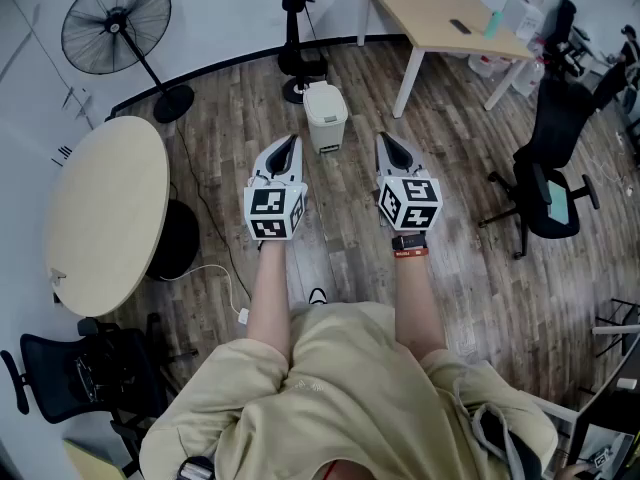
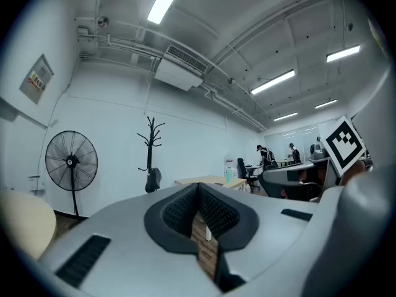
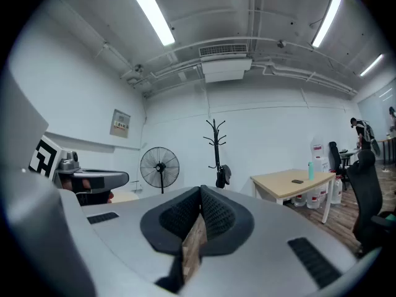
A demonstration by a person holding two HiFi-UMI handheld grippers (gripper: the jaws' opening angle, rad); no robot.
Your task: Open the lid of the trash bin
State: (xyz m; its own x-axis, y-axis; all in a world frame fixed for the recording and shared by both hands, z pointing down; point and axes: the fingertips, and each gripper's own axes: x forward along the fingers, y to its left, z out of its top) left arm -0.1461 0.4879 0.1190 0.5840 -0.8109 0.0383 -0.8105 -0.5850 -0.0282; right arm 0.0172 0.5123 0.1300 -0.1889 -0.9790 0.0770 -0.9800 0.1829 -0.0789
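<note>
My left tool (image 1: 288, 145) and right tool (image 1: 387, 143) are both closed and empty, side by side. The trash bin (image 1: 325, 118) stands on the floor (image 1: 470, 278) just ahead, lid (image 1: 323, 95) down.

No print can be read; the wall notice (image 3: 119, 124) is too small to make out.

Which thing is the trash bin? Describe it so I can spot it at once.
From the rectangular wooden table by the far wall, look left to the black coat stand. The trash bin sits on the floor just in front of its base. It's the only small whitish box with a lid, pale against the black stand.
</note>
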